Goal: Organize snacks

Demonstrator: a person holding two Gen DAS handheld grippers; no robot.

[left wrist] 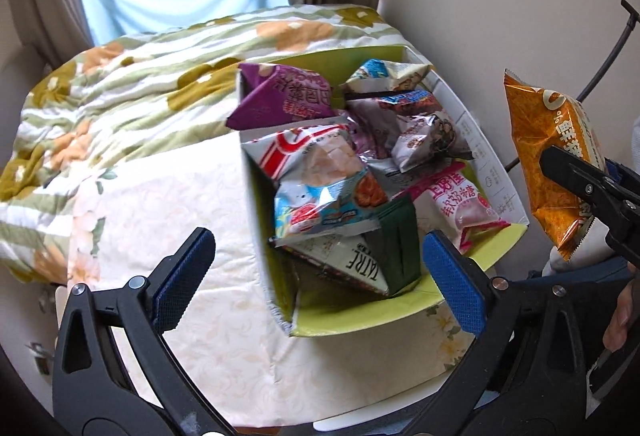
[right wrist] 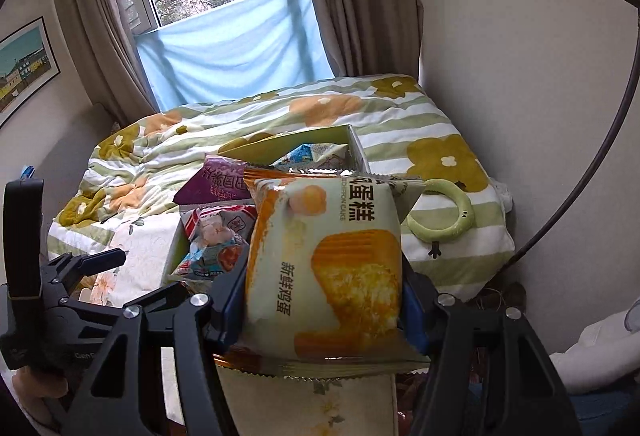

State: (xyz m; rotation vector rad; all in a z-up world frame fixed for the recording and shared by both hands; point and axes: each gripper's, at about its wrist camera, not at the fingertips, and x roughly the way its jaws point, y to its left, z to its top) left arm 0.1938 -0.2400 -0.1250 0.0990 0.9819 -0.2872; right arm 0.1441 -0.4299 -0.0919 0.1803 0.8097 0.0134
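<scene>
**On the Bed: Snack Box Filled, One Cake Packet Aloft**

Across the room, a bed (left wrist: 160, 84) under a floral quilt bears a pale cloth. On that cloth sits a green-lined cardboard box (left wrist: 460, 268), crowded with snack packets, a purple packet (left wrist: 280, 100) at its far end. Left gripper (left wrist: 320, 268): released, jaws wide, nothing between them, above the box's near corner. Right gripper (right wrist: 320, 312): clenched on an orange cake packet (right wrist: 328, 276), held upright beside the box.
</scene>
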